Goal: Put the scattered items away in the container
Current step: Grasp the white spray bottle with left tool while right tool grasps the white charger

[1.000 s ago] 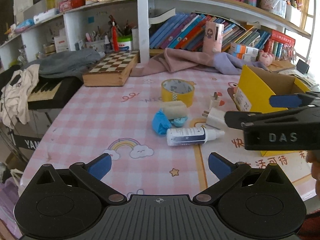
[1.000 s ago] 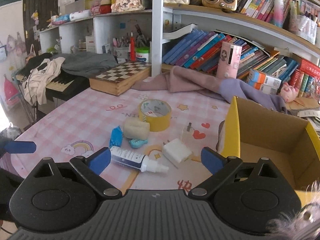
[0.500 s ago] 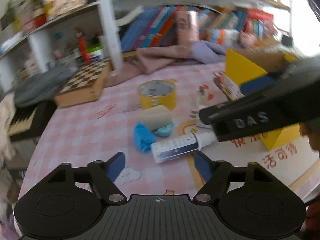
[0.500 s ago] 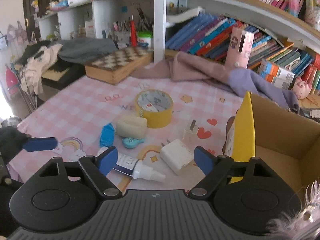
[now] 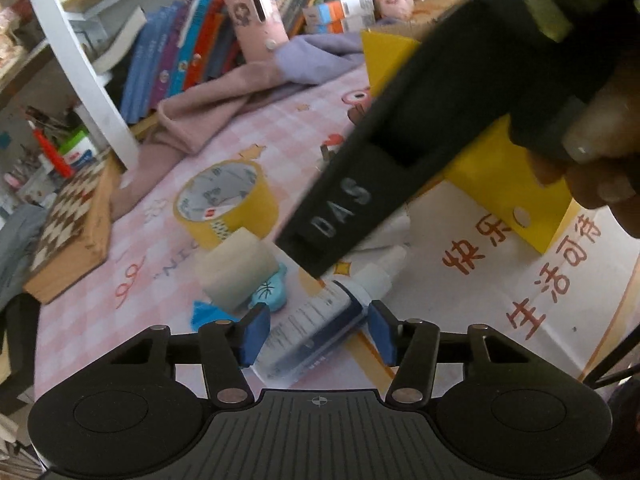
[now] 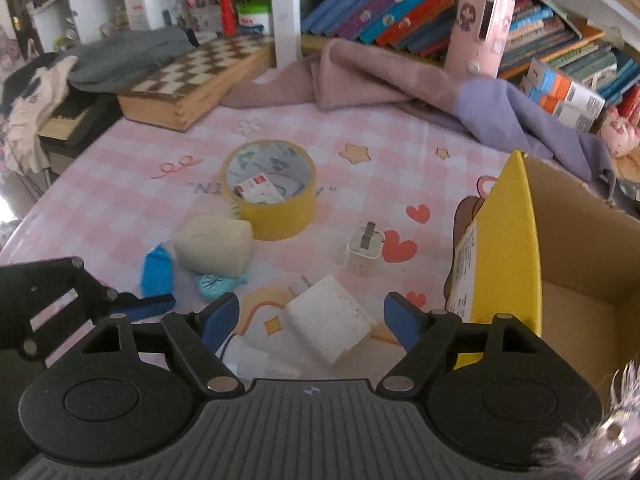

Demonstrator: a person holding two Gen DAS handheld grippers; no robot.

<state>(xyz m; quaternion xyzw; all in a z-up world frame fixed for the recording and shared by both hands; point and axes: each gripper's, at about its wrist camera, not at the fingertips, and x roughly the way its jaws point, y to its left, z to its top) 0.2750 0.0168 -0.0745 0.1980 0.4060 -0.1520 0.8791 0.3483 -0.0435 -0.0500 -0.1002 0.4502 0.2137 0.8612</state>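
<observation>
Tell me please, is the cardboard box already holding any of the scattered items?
No, the cardboard box shows only its bare inside.

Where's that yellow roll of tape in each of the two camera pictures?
Left wrist view: the yellow tape roll lies left of centre, just beyond the cream sponge.
Right wrist view: the roll sits at upper centre on the pink tablecloth.
Shared landmark: the chessboard box, left of the roll in both.

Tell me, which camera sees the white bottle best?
The left wrist view. There the bottle lies almost whole between the closing fingers of the left gripper, label and cap showing. The right wrist view catches only its white cap end, poking out behind that gripper's own body.
</observation>
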